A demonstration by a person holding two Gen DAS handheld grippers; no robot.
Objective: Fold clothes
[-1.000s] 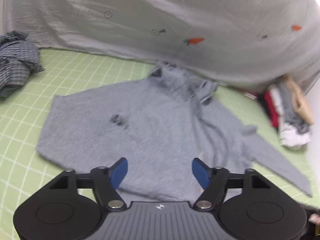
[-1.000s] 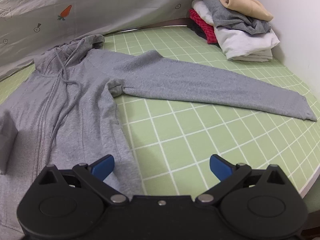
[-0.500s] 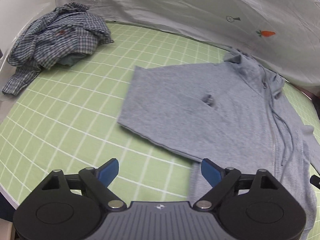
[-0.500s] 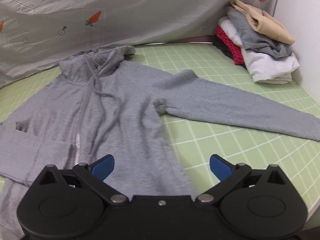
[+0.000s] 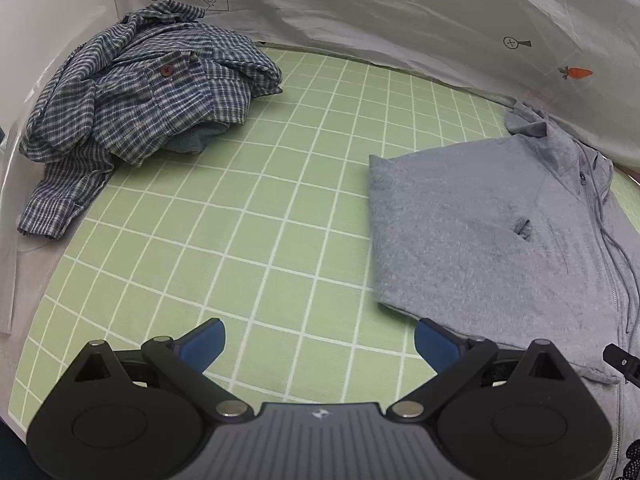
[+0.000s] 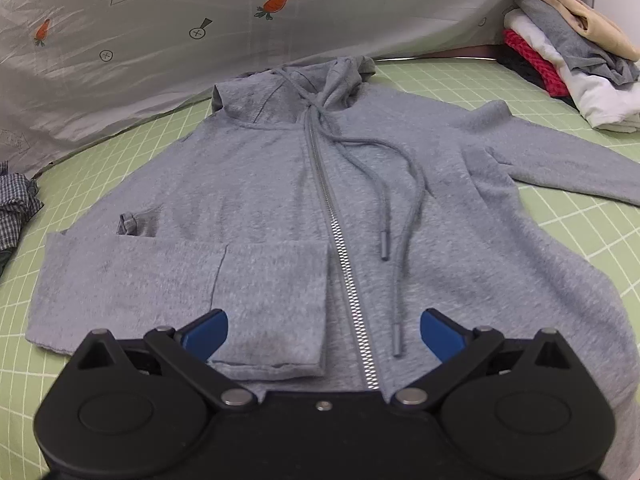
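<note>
A grey zip hoodie (image 6: pixel 280 208) lies face up on the green grid mat (image 6: pixel 580 248), hood toward the back sheet. Its left sleeve (image 6: pixel 180 280) is folded across the front; its right sleeve (image 6: pixel 560 168) stretches out to the right. The right gripper (image 6: pixel 323 330) is open and empty, just above the hoodie's lower front near the zip (image 6: pixel 340 248). In the left wrist view the hoodie (image 5: pixel 480 232) lies at the right. The left gripper (image 5: pixel 318 342) is open and empty over bare mat (image 5: pixel 240 216), left of the hoodie's folded edge.
A crumpled blue checked shirt (image 5: pixel 140 88) lies at the mat's back left. A stack of folded clothes (image 6: pixel 568 52) sits at the back right by the wall. A grey sheet with carrot prints (image 6: pixel 240 20) hangs along the back. The mat's front left edge (image 5: pixel 24 380) is close.
Both grippers have swung left. The left view moved off the hoodie onto bare mat and the checked shirt. The right view moved from the outstretched sleeve to the hoodie's front. Both stayed open.
</note>
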